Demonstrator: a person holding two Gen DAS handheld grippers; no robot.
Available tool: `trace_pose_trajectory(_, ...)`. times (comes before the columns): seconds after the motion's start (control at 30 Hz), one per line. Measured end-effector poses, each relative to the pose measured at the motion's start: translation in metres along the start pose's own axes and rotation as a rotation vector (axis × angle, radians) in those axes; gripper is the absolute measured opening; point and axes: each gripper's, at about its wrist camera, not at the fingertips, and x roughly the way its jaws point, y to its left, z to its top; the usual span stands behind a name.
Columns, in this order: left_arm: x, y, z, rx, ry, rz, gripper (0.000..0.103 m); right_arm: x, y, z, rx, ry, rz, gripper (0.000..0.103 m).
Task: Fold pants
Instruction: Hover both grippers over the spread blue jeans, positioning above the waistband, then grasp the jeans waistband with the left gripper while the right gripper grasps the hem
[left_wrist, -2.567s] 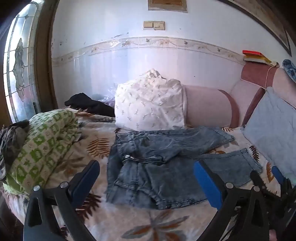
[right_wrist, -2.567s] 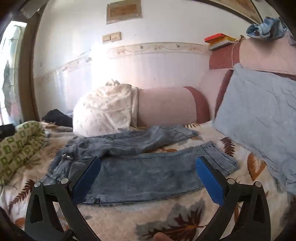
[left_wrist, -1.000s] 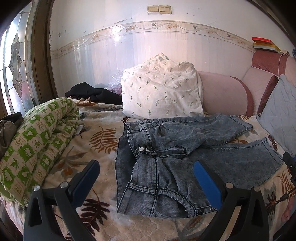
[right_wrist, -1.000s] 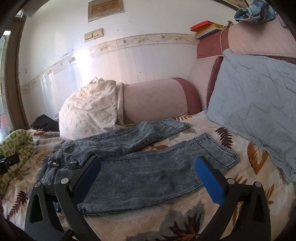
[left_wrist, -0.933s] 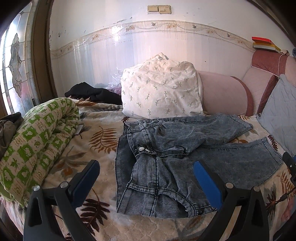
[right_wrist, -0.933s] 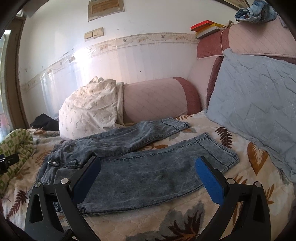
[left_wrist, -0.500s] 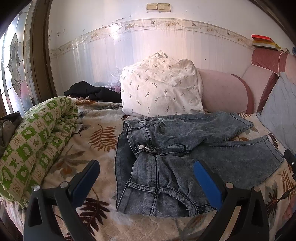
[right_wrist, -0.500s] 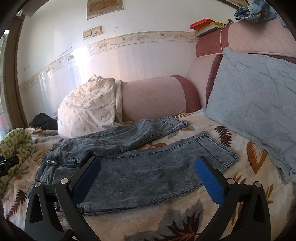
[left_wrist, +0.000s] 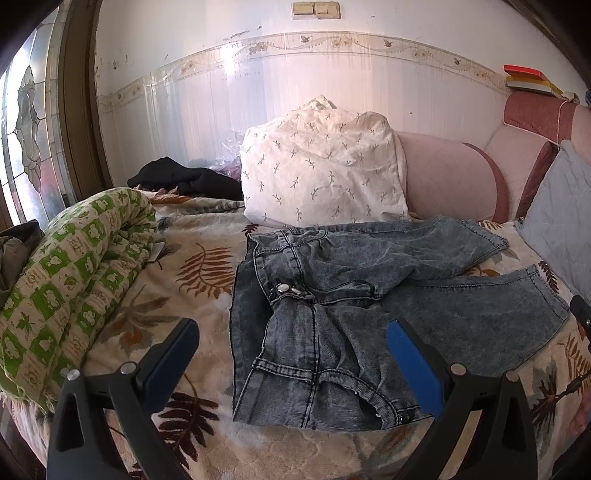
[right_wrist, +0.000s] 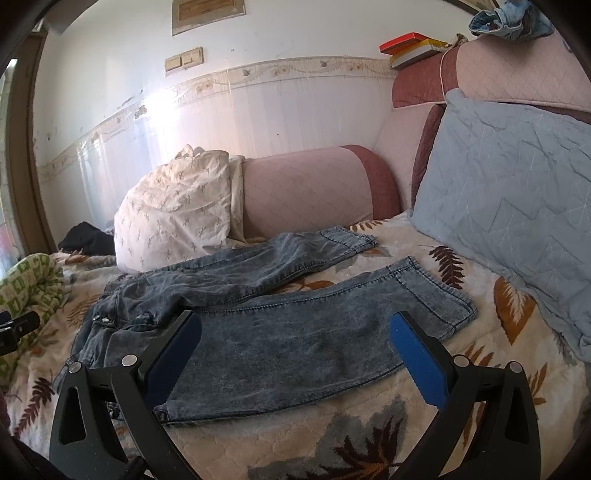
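Pants (left_wrist: 332, 314) flat on bed (left_wrist: 207, 266), long axis left–right: waist left, cuffs right. Left hand-held gripper (left_wrist: 291, 362) nearer waist, right hand-held gripper (right_wrist: 295, 350) nearer legs; both agape, empty.

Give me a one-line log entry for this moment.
phase: pre-grasp | left claw: open, empty | right claw: open, empty | jeans: flat on bedspread, legs apart, unfolded
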Motion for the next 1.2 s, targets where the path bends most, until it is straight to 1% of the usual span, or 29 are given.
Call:
trace_pose_trajectory(0.2, 0.015, 0.007, -0.006, -0.004, 0.038, 0.025, 0.103, 0.003, -0.006, -0.001, 0.013, 0.008, -0.001, 0.103)
trace_pose_trajectory(0.43, 0.038, 0.019, -0.013, -0.015, 0.092, 0.075, 0.103, 0.007, -0.022, -0.002, 0.073, 0.036, 0.008, 0.103)
trace_pose_trajectory(0.6, 0.058, 0.035, -0.015, -0.032, 0.123, 0.146, 0.103, 0.011, -0.032, -0.002, 0.100, 0.061, 0.015, 0.103)
trace_pose_trajectory(0.73, 0.071, 0.046, -0.019, -0.052, 0.155, 0.182, 0.103, 0.017, -0.040, -0.003, 0.133, 0.092, 0.016, 0.103)
trace_pose_trajectory(0.9, 0.077, 0.044, -0.022, -0.036, 0.173, 0.189, 0.103, 0.030, -0.050, -0.007, 0.177, 0.159, 0.013, 0.103)
trace_pose_trajectory(1.0, 0.079, 0.044, -0.022, -0.032, 0.182, 0.183, 0.103, 0.034, -0.052, -0.009, 0.195, 0.181, 0.019, 0.103)
trace_pose_trajectory(1.2, 0.078, 0.044, -0.020, -0.021, 0.171, 0.180, 0.103, 0.046, -0.055, -0.014, 0.203, 0.231, 0.012, 0.103)
